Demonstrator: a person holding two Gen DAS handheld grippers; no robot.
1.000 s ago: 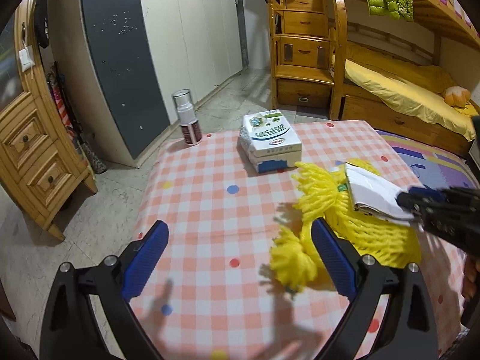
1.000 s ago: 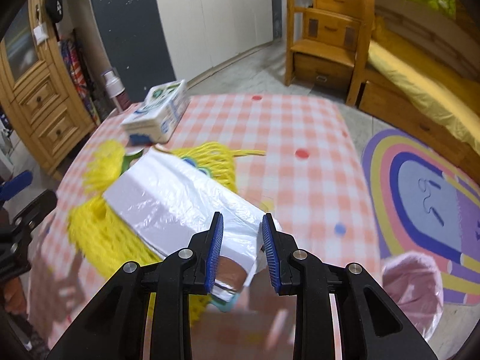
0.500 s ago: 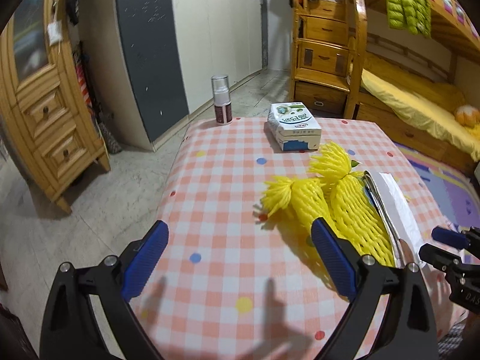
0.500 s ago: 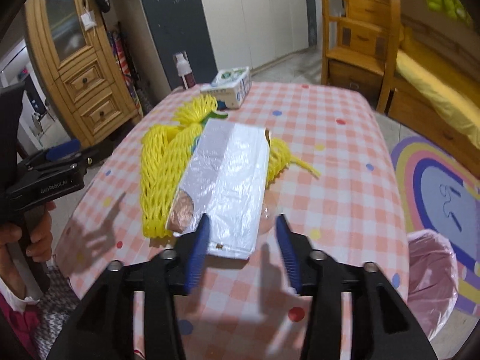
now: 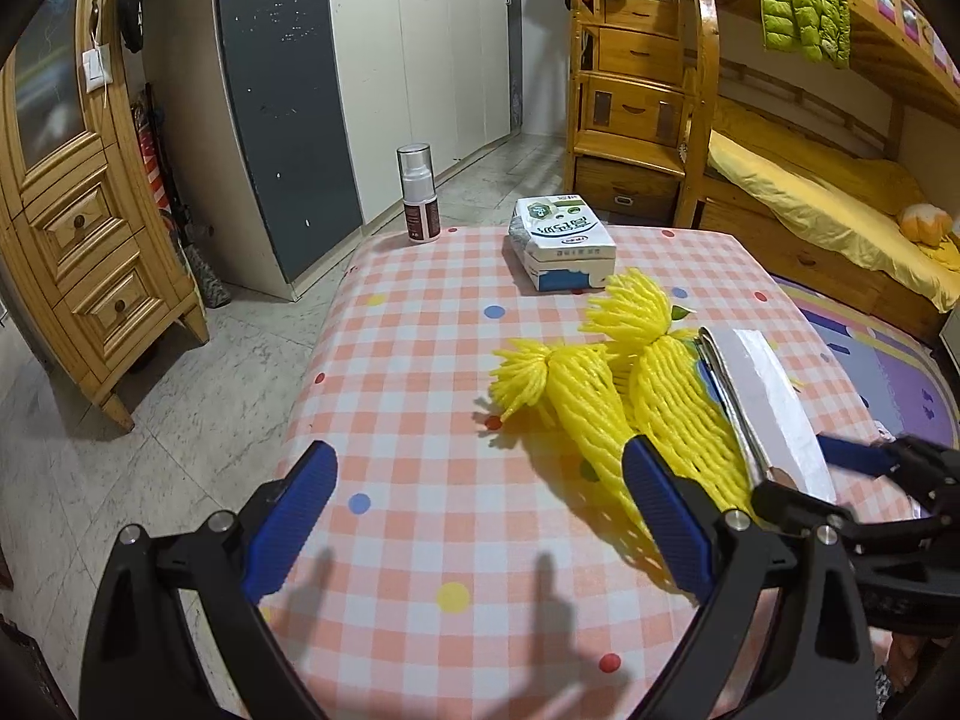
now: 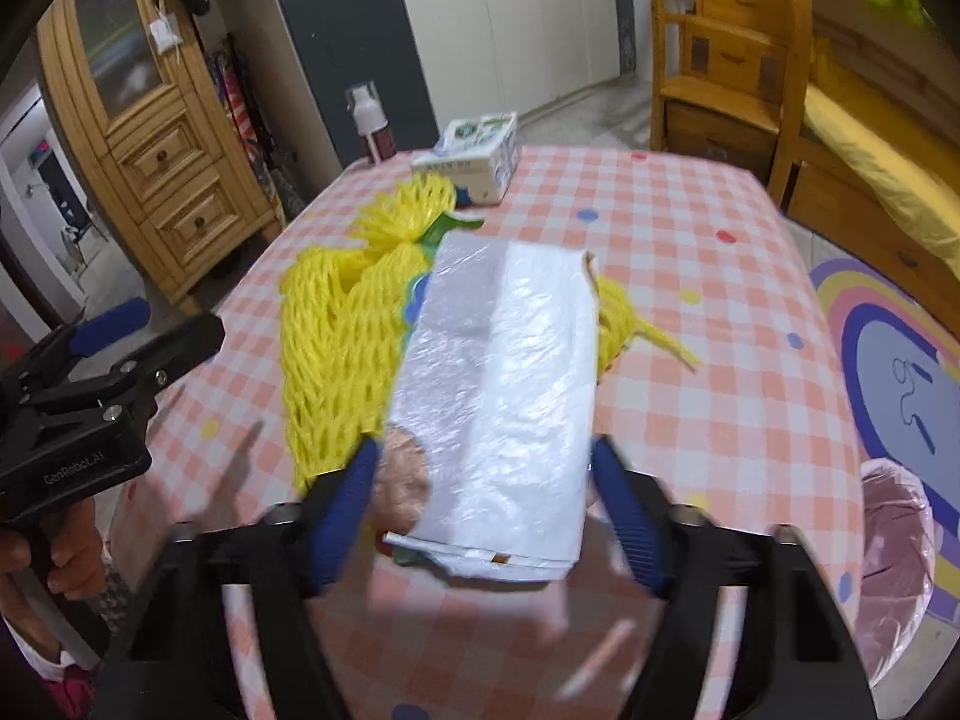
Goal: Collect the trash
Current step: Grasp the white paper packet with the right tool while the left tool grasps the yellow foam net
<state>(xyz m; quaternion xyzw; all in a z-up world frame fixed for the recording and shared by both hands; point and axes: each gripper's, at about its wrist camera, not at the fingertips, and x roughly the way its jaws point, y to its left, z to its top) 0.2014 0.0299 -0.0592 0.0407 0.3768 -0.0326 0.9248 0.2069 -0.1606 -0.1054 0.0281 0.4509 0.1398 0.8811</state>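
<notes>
The right tool (image 6: 483,492) straddles the near end of the white plastic wrapper (image 6: 504,396) lying over yellow foam fruit nets (image 5: 606,414) on the tabletop (image 5: 420,480), its jaws closing, pads not yet pressing. The left tool (image 5: 480,528) hovers wide open, empty.

Pink-lined bin (image 6: 894,546) cut off at the edge (near tablecloth (image 6: 456,648) blurred)

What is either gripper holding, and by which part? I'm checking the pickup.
Nothing. The right gripper straddles the near end of the white bag, its jaws closing. The left gripper is open over the table.
</notes>
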